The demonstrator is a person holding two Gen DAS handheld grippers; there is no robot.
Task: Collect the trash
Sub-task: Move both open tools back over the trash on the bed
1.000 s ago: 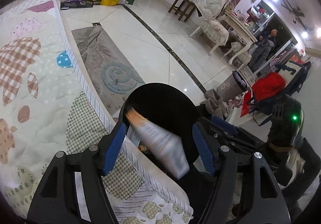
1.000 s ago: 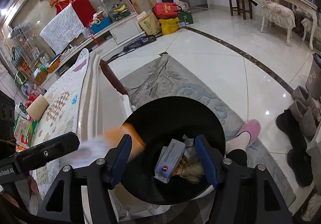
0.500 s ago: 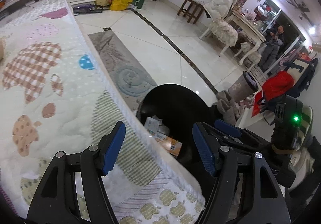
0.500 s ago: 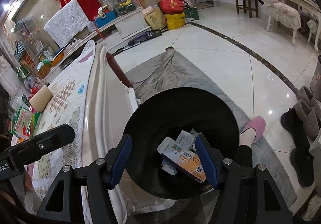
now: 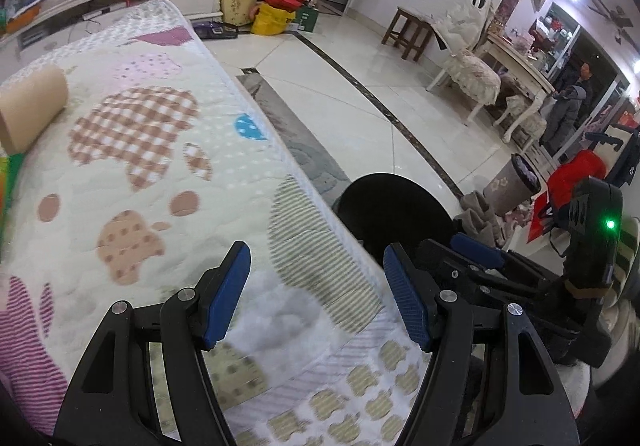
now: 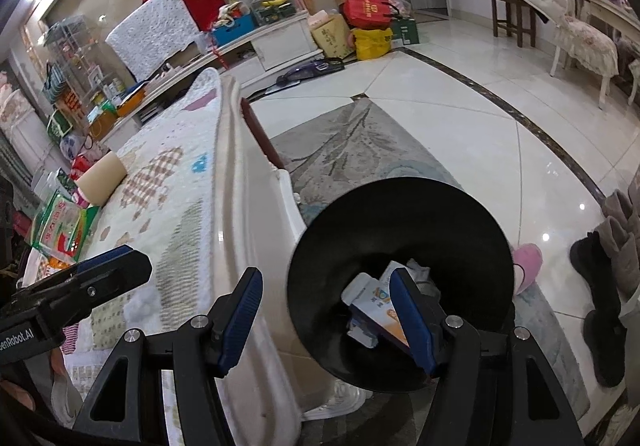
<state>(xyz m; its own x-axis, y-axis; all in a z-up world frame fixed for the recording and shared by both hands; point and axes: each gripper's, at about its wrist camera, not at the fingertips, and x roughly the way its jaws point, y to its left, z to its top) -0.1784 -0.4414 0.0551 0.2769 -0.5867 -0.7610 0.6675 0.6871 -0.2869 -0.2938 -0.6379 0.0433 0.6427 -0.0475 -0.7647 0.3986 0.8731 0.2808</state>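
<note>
Several cartons and wrappers (image 6: 376, 310) already lie in the black bin (image 6: 400, 230) beside the quilted bed (image 5: 160, 174). Both claws, left (image 5: 316, 294) and right (image 6: 332, 320), stand wide and empty. Farther up the bed, a green packet (image 6: 64, 226) and cardboard roll (image 6: 102, 178) likely remain. Nothing blocks the reach; boots (image 6: 608, 286) stand well apart.
</note>
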